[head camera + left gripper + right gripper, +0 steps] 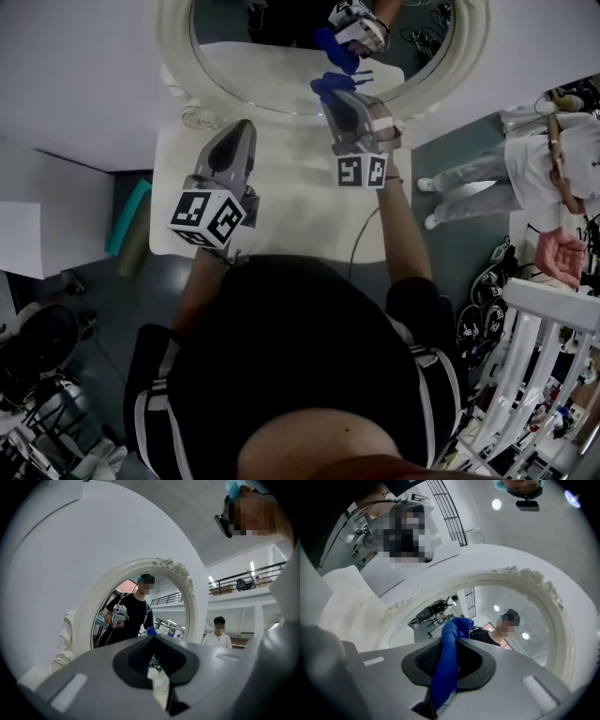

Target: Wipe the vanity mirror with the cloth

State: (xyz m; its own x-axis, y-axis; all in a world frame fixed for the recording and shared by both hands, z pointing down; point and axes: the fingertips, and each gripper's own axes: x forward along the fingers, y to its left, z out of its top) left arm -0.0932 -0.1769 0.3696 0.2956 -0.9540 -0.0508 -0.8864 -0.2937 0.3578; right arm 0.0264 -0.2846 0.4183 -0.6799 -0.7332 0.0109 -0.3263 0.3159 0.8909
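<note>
— What's the left gripper [246, 127] doing?
— It's holding nothing. Its jaws are pressed together, and it hangs over the white table [281, 216], pointing towards the mirror.
— And the right gripper [336, 96]?
— It's a bit further forward, with its jaws pinching the blue cloth [327, 84]. The cloth runs up between them and bunches out past the tips.
— Is it on the glass?
— It's close up to the lower part of the vanity mirror [272, 70]. I can't tell from here whether it touches.
— And the mirror itself?
— It's oval, in a white carved frame [176, 61], standing at the table's back edge against the pale wall [75, 75].
— Anyone else?
— A person in white [539, 159] stands off to the right, well apart.
</note>
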